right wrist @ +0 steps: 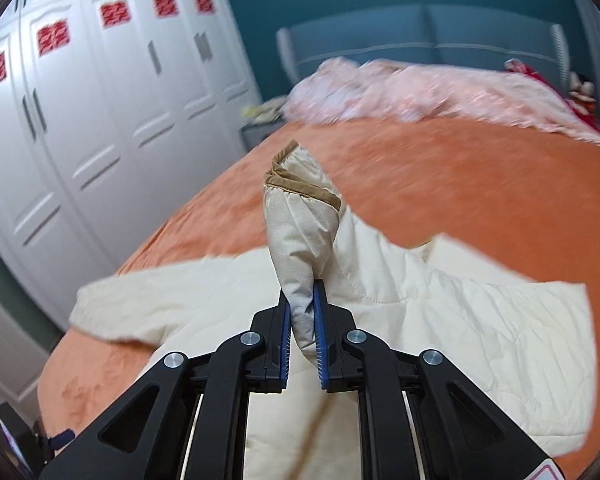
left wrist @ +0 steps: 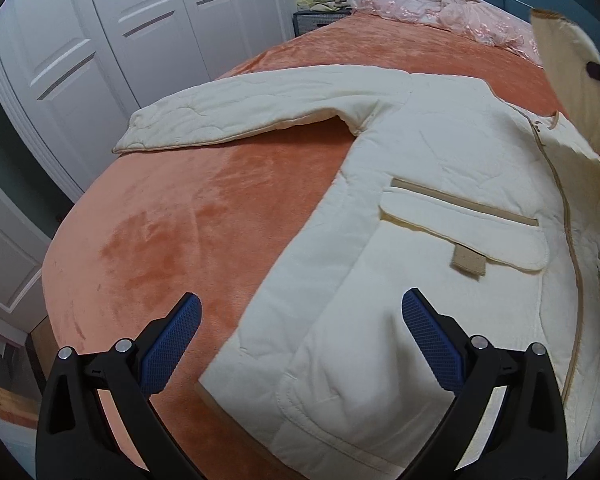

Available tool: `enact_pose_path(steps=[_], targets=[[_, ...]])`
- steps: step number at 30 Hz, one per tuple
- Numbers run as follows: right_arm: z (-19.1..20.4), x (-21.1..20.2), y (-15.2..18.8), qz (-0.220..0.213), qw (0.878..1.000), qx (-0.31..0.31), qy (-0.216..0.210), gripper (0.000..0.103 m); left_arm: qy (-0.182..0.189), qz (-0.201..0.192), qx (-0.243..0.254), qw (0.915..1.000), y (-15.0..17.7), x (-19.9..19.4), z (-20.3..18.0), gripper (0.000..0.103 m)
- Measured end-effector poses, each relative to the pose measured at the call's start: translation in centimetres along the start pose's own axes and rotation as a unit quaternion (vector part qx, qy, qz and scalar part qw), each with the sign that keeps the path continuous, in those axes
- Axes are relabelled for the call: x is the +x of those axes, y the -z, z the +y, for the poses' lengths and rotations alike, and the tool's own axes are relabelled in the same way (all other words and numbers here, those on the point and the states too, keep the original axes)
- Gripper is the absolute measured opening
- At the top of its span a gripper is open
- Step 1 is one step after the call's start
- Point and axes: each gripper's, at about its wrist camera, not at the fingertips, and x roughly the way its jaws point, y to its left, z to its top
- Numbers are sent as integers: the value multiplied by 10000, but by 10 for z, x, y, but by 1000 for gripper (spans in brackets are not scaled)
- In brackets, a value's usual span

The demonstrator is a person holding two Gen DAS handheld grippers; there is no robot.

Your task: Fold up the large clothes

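Note:
A large cream quilted coat (left wrist: pixel 440 184) with tan trim and a flap pocket lies spread on the orange bed cover (left wrist: pixel 172 224), its left sleeve (left wrist: pixel 236 112) stretched out to the left. My left gripper (left wrist: pixel 300 320) is open and empty, hovering over the coat's lower left hem. My right gripper (right wrist: pixel 303 304) is shut on the cuff end of the coat's other sleeve (right wrist: pixel 300 232) and holds it lifted above the coat (right wrist: pixel 460 320). That lifted sleeve shows at the right edge of the left wrist view (left wrist: pixel 572 92).
White wardrobe doors (left wrist: pixel 100 60) stand along the left of the bed. A crumpled pink quilt (left wrist: pixel 440 8) lies at the head of the bed by a blue headboard (right wrist: pixel 420 36). A small nightstand (left wrist: pixel 316 20) sits in the corner.

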Motion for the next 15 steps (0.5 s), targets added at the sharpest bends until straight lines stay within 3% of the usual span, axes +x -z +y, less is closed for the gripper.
enact_pose_path(steps=[3, 5, 6, 8, 10, 12, 15], targets=[[39, 36, 24, 400, 9985, -349, -119, 18, 3, 67, -114, 9999, 0, 5, 13, 98], [58, 48, 38, 663, 9962, -535, -161, 29, 79, 126, -176, 9997, 0, 9, 19, 98], [68, 43, 49, 706, 9955, -559, -280, 32, 199, 154, -218, 9994, -1, 10, 21, 98], [80, 26, 65, 580, 9960, -482, -476, 49, 520, 233, -359, 9977, -7, 12, 22, 98], [73, 3, 77, 299, 9982, -193, -487, 62, 1000, 266, -547, 9931, -17, 14, 18, 98], [45, -20, 82, 171, 9986, 247, -439, 62, 1447, 328, -770, 9859, -32, 17, 8, 98], [-14, -54, 105, 98, 9941, 1082, -25, 62, 2173, 463, -1081, 9690, -57, 26, -21, 98]])
